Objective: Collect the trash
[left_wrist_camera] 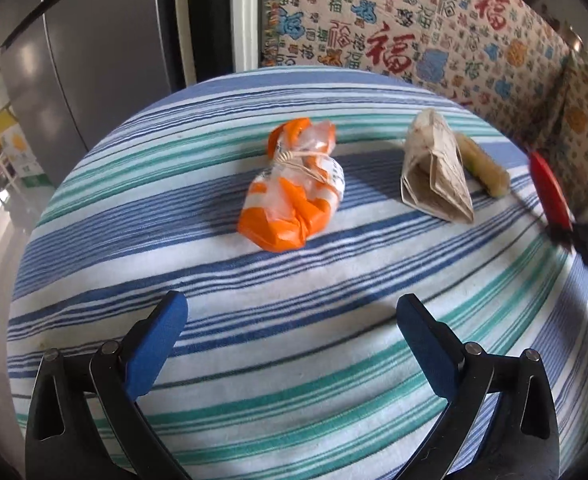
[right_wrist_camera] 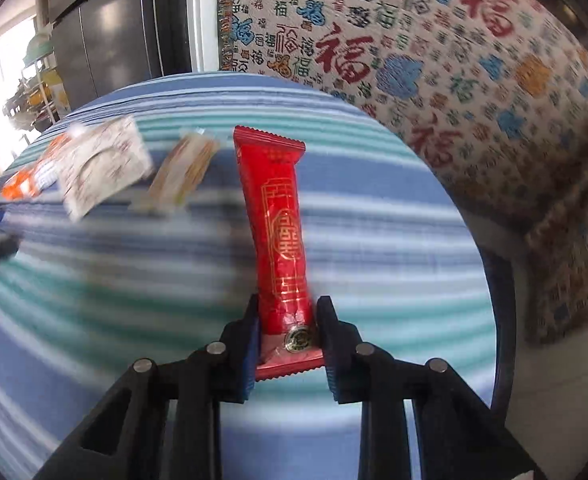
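My right gripper [right_wrist_camera: 288,312] is shut on a long red snack wrapper [right_wrist_camera: 280,232] and holds it up over the striped tablecloth [right_wrist_camera: 373,220]; the wrapper also shows in the left wrist view [left_wrist_camera: 549,190] at the right edge. My left gripper [left_wrist_camera: 292,308] is open and empty above the cloth [left_wrist_camera: 294,280]. Ahead of it lie an orange and clear plastic bag [left_wrist_camera: 294,188], a folded paper wrapper [left_wrist_camera: 437,168] and a small beige snack packet [left_wrist_camera: 483,168]. The same three show blurred in the right wrist view: bag [right_wrist_camera: 26,180], paper wrapper [right_wrist_camera: 102,168], packet [right_wrist_camera: 182,172].
A sofa with a patterned cover [left_wrist_camera: 433,28] stands behind and to the right of the table. A grey fridge [left_wrist_camera: 74,60] stands at the back left. The table's right edge [right_wrist_camera: 497,300] drops to the floor.
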`<state>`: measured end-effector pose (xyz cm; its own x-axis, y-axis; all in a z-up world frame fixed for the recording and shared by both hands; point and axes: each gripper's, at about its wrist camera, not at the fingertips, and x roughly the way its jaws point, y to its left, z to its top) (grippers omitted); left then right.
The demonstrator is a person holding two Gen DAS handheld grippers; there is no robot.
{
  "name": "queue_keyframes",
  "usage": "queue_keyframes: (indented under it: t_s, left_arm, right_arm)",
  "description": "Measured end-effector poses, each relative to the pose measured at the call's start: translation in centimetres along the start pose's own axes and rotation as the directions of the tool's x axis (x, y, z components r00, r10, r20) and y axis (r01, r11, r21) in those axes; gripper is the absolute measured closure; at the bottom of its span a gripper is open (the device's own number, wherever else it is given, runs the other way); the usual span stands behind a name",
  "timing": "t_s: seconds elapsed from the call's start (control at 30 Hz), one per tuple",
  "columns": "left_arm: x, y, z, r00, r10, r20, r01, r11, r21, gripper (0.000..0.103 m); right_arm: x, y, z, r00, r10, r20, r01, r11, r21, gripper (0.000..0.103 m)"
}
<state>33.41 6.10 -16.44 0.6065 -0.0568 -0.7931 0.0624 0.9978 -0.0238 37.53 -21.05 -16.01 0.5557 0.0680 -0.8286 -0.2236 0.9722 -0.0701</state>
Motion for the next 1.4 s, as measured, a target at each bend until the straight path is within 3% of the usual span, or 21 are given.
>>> queue_keyframes:
  t_s: [0.13,0.23,0.47,0.57,0.63,0.67,0.83,1.1,1.17,1.23,1.4]
  left_arm:
    - [1.3,-0.3,1.3,1.000,0.011,-0.009,-0.011,0.999,0.035,0.000]
    - [2.5,-0.5,2.8,1.000,0.017,-0.010,-0.017,0.999,0.048,0.000]
    - [4.0,-0.7,5.0,1.000,-0.024,0.008,0.024,0.999,0.044,0.002]
    - [4.4,-0.9,5.8,1.000,-0.015,0.020,0.014,0.999,0.047,0.018]
    - [4.3,-1.1,5.9,0.999,-0.011,0.033,0.009,0.999,0.053,0.045]
    - [4.1,-1.1,5.8,0.999,-0.019,0.041,0.016,0.998,0.056,0.051]
    - [2.5,-0.5,3.9,0.999,-0.003,0.044,0.003,1.000,-0.003,0.052]
    - [-2.6,-2.2,-3.0,0.999,0.036,0.015,-0.035,0.998,-0.049,0.049]
    - [-3.4,-2.6,-4.4,0.998,0.047,0.031,-0.046,0.998,-0.043,0.040]
    - [-3.5,-3.0,-5.0,0.999,0.049,0.015,-0.049,0.999,-0.017,0.011]
    - [-2.7,-2.7,-4.8,0.997,0.073,-0.018,-0.073,0.997,0.003,0.000]
  right_arm:
    - [-2.1,0.1,-3.5,0.999,-0.016,0.039,0.014,0.998,0.053,0.071]
    - [-2.2,0.5,-4.2,0.998,0.012,0.056,-0.017,0.997,0.076,0.044]
    - [-1.9,0.2,-4.5,0.997,0.023,0.074,-0.030,0.994,0.101,0.037]
    - [-1.9,0.3,-4.5,0.997,0.016,0.074,-0.024,0.994,0.105,0.037]
    - [-1.9,0.3,-4.5,0.997,0.021,0.074,-0.029,0.994,0.108,0.035]
    - [-1.9,0.4,-4.5,0.997,0.023,0.073,-0.031,0.994,0.106,0.033]
    - [-1.9,0.2,-4.5,0.996,0.041,0.073,-0.048,0.994,0.099,0.031]
    - [-2.5,0.7,-5.2,0.998,0.024,0.056,-0.029,0.995,0.099,0.031]
    - [-2.9,0.9,-5.6,0.998,0.023,0.056,-0.028,0.994,0.102,0.031]
    - [-3.2,1.0,-6.1,0.998,0.022,0.061,-0.028,0.994,0.102,0.031]
    - [-3.4,0.9,-6.6,0.997,0.026,0.066,-0.033,0.995,0.098,0.030]
